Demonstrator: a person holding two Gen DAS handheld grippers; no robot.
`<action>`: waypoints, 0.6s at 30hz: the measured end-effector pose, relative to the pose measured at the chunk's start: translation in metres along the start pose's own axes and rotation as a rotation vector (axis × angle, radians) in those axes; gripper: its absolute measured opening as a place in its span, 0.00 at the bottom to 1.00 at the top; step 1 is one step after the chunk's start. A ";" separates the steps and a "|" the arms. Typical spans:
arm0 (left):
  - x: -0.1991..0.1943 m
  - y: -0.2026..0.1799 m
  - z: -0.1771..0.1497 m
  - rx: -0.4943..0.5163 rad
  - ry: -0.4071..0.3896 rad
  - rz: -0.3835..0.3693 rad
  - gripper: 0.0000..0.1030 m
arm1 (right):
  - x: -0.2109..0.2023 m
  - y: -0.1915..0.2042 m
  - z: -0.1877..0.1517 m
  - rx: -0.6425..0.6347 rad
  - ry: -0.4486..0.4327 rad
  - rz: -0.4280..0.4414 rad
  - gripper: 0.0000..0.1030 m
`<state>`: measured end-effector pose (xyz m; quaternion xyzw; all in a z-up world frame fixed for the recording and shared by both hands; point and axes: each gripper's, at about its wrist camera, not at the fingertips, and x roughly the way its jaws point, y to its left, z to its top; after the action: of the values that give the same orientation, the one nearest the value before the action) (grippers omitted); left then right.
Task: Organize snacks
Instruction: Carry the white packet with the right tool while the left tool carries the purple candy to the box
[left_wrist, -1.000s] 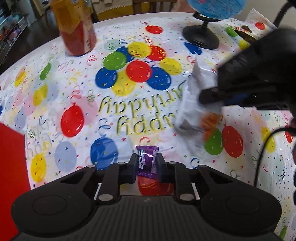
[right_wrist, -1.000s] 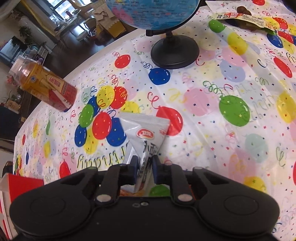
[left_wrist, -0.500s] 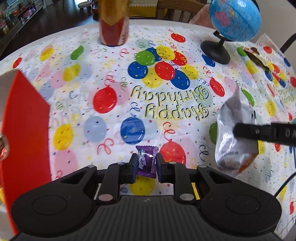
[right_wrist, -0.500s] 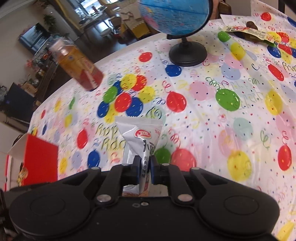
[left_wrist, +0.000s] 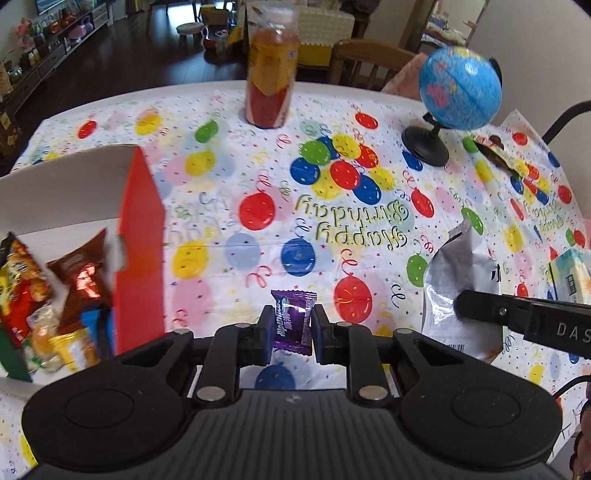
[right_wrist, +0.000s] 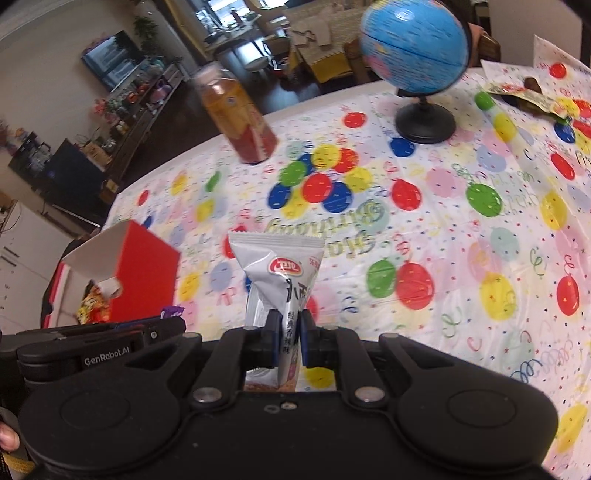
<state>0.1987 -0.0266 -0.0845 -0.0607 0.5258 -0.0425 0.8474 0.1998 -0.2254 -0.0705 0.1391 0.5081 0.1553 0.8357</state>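
The left gripper (left_wrist: 291, 334) is clamped on a purple candy (left_wrist: 293, 321), which stands upright between the pads above the tablecloth (left_wrist: 229, 236); the lower end of the wrapper is hidden behind the gripper body, and its print is too small to read. The right gripper (right_wrist: 288, 341) is closed on a silver packet (right_wrist: 279, 269), pinching it low so that the top fans out above the pads; the bottom edge is cut off by the gripper body, and only a red logo and a few dark characters can be made out. In the left wrist view that same packet (left_wrist: 458, 280) hangs at the right with one black finger (left_wrist: 517, 314) across it, the rest of that gripper running off the frame. The red box (left_wrist: 138, 251) stands open at the left edge, well apart from the candy, with several snack bags (left_wrist: 55, 295) inside; they are blurred and partly cropped, so their kinds cannot be told. In the right wrist view the box (right_wrist: 144, 269) shows at lower left, its contents mostly hidden behind the left gripper (right_wrist: 110, 347). A bottle (left_wrist: 271, 74) of amber drink stands at the far edge of the table, smeared by motion. A globe (left_wrist: 460, 94) stands to its right. Beyond the globe lies a flat wrapper (left_wrist: 498, 155), too blurred to identify.
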 end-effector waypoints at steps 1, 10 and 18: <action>-0.005 0.004 -0.001 -0.007 -0.006 -0.002 0.19 | -0.002 0.006 -0.001 -0.008 -0.002 0.005 0.08; -0.048 0.052 -0.009 -0.041 -0.053 0.004 0.19 | -0.017 0.064 -0.009 -0.071 -0.024 0.044 0.08; -0.079 0.107 -0.016 -0.085 -0.092 0.021 0.19 | -0.012 0.115 -0.019 -0.106 -0.034 0.060 0.08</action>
<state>0.1507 0.0886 -0.0372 -0.0929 0.4882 -0.0086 0.8677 0.1637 -0.1233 -0.0246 0.1123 0.4806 0.2047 0.8453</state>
